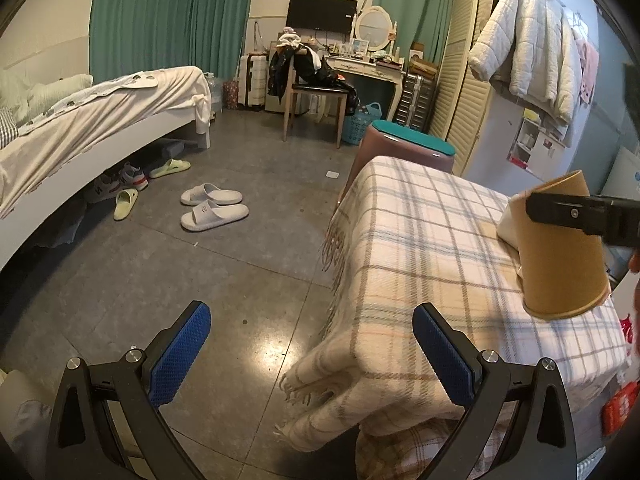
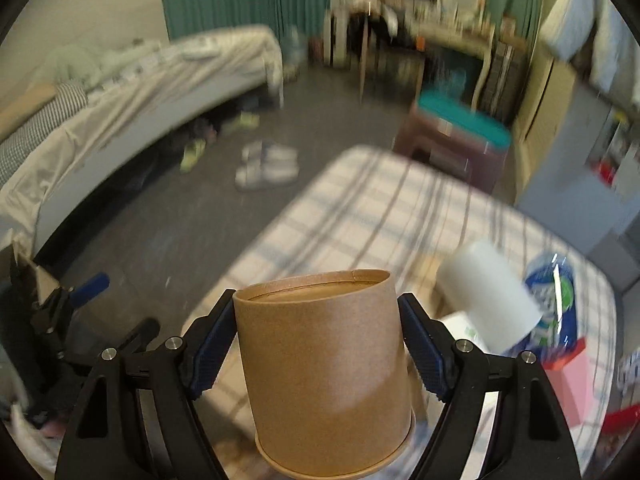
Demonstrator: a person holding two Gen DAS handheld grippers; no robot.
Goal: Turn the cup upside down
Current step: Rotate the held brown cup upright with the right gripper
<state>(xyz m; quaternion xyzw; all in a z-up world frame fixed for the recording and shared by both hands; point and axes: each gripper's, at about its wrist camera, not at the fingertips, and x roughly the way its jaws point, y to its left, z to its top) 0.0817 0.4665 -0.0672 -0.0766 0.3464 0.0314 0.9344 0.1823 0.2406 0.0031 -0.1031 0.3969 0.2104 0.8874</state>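
Note:
A brown paper cup (image 2: 326, 364) sits between the blue pads of my right gripper (image 2: 320, 344), which is shut on it. The cup is inverted, base up and rim down, slightly tilted, held over the plaid-covered table (image 2: 360, 208). In the left wrist view the same cup (image 1: 560, 256) hangs at the right, just above the table (image 1: 420, 240), with the right gripper's black finger (image 1: 568, 212) across it. My left gripper (image 1: 312, 352) is open and empty, low at the table's near left corner.
A white roll (image 2: 488, 292) and a blue-and-white packet (image 2: 552, 300) lie on the table right of the cup. A pink stool with a teal top (image 1: 404, 148) stands behind the table. Bed (image 1: 100, 120) at left, slippers (image 1: 212, 204) on the floor.

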